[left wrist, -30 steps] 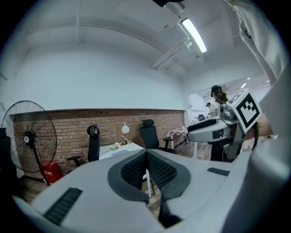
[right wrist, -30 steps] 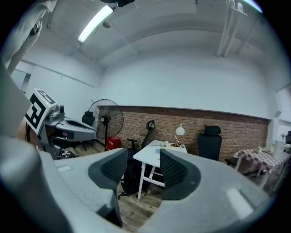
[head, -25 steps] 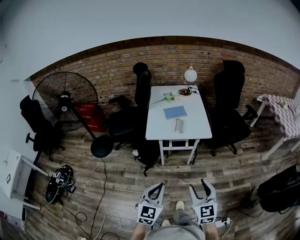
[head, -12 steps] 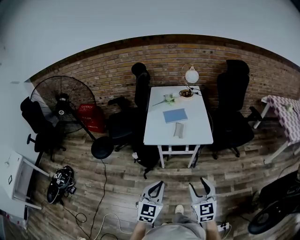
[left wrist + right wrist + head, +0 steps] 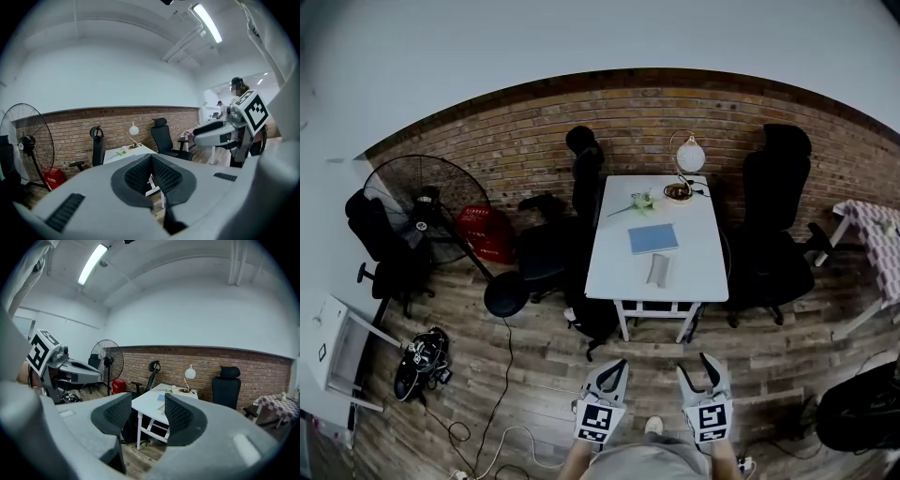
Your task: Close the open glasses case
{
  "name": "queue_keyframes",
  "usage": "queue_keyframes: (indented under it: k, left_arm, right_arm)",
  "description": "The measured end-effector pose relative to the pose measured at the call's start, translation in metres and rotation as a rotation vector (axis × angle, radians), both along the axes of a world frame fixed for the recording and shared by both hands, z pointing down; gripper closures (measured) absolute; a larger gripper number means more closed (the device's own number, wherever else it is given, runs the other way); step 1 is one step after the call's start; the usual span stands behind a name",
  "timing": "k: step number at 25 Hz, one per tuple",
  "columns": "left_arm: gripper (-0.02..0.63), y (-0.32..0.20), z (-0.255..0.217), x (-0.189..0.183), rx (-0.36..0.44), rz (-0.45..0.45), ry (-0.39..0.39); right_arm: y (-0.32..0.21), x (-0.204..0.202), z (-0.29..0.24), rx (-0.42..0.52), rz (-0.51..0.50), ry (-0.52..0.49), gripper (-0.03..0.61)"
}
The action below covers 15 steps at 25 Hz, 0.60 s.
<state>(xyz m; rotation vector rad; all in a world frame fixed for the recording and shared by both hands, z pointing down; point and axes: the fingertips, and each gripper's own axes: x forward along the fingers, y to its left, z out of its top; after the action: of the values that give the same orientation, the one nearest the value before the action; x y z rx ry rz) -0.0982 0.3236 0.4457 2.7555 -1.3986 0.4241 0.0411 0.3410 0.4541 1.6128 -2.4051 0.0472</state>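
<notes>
The grey glasses case (image 5: 657, 270) lies open on the white table (image 5: 614, 272), near its front edge and far ahead of me. Both grippers hang low over the wooden floor, well short of the table. My left gripper (image 5: 617, 367) is shut with nothing in it; its ribbed pads meet in the left gripper view (image 5: 151, 157). My right gripper (image 5: 696, 367) is open and empty. In the right gripper view (image 5: 148, 404) the table (image 5: 149, 401) shows through the gap between its pads.
A blue notebook (image 5: 652, 238), a globe lamp (image 5: 689, 155) and small items share the table. Black office chairs (image 5: 778, 234) (image 5: 558, 239) flank it. A standing fan (image 5: 427, 202), a red crate (image 5: 485, 234) and floor cables (image 5: 502, 375) are to the left.
The table and room have slid slightly lower and to the right in the head view as the camera moved. Both grippers keep their place and state.
</notes>
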Motion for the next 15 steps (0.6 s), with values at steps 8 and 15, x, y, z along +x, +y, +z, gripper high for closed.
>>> queue_keyframes:
  k: [8,15]
  left_arm:
    - [0.611,-0.029,0.001,0.023,0.000,-0.038,-0.014]
    - [0.611,-0.048,0.000,0.040,-0.001,-0.065,-0.035]
  right_arm:
    - [-0.032,0.025,0.000,-0.029,-0.018,-0.017,0.356]
    - [-0.056,0.044,0.003,-0.011,-0.057,-0.034,0.356]
